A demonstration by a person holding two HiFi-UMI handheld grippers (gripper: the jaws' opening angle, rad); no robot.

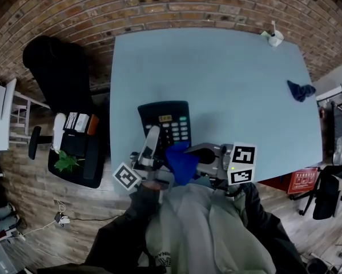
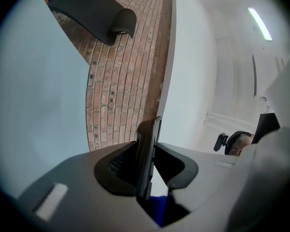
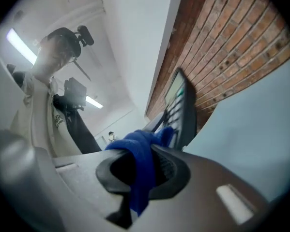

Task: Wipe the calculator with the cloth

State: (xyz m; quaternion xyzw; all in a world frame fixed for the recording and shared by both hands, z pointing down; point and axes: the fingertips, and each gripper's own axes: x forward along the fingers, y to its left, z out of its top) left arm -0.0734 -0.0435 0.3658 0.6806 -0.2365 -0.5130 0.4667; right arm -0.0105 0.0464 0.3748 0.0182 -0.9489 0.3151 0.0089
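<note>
The cloth [image 1: 181, 164] is blue, the calculator [image 1: 166, 112] black, the table [image 1: 216, 79] pale blue (brickwork [image 1: 159, 4] reddish-brown).

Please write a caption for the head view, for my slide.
Left gripper holds the calculator at the blue table's near edge; right gripper holds a blue cloth against it.

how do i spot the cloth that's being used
Start at the pale blue table and go to its near edge, by the black calculator. The cloth hangs bright blue from the right gripper; the other dark blue rag lies loose at the right edge.
</note>
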